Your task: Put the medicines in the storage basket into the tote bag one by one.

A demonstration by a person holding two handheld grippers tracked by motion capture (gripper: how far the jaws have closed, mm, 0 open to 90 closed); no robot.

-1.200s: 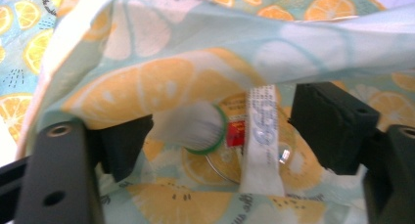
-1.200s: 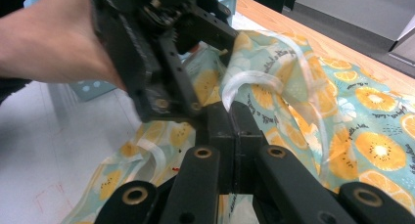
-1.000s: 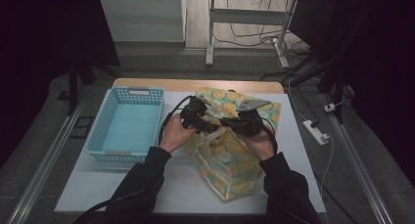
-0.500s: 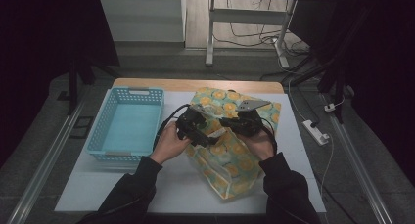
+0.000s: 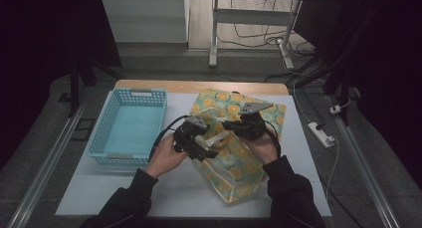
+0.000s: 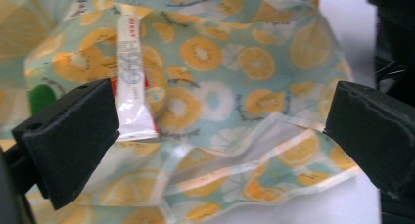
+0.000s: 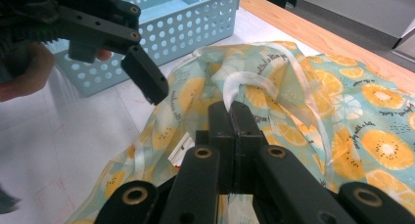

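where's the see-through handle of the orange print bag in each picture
High view: the handle sits at centre, between the two grippers.
Left gripper view: it runs low across the middle, a pale band on the bag.
Right gripper view: it loops up at centre, pinched by the right gripper.
Shared landmark: the bag's orange-slice print.

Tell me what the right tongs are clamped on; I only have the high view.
Observer: The right tongs are shut on the clear plastic handle strap of the translucent bag printed with orange slices.
Operator: Report the left tongs.
Observer: The left tongs have just been opening and stand wide, pads pressing on nothing, facing the bag.
Operator: Say what's inside.
Observer: A white tube with a red end lies inside the bag, with a green item beside it, too hidden to identify.
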